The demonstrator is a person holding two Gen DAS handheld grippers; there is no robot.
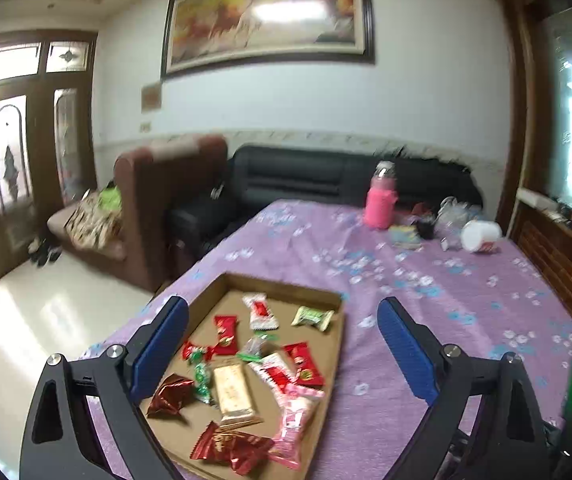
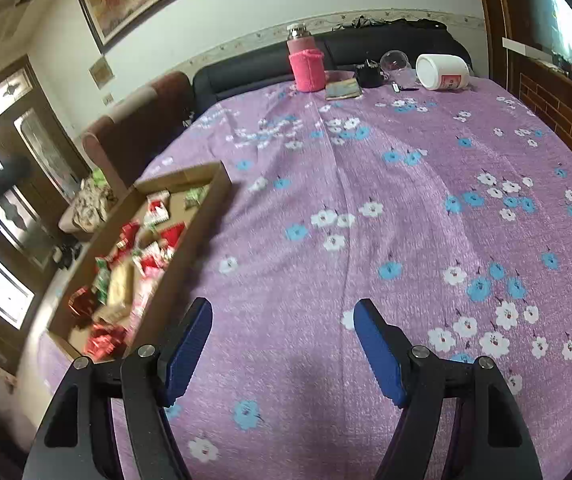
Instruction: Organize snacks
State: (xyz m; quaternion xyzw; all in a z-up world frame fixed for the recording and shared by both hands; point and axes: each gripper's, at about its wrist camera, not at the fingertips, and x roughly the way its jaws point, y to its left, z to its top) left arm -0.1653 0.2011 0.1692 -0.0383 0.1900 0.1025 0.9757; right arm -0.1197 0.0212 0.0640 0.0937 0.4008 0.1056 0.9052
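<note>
Standing far back on purple cloth [image 2: 365, 184]: pink bottle [image 2: 305, 66], white jar [image 2: 443, 72]; cardboard tray [image 1: 286, 286] near; left gripper [image 1: 282, 340], right gripper [image 2: 284, 340] both spread, empty.

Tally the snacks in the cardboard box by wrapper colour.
In the cardboard box, from the left wrist view:
Red wrappers: 5
Red-and-white wrappers: 2
Green wrappers: 2
Pink wrapper: 1
Tan wrapper: 1
Clear wrapper with green ends: 1
Total: 12
</note>
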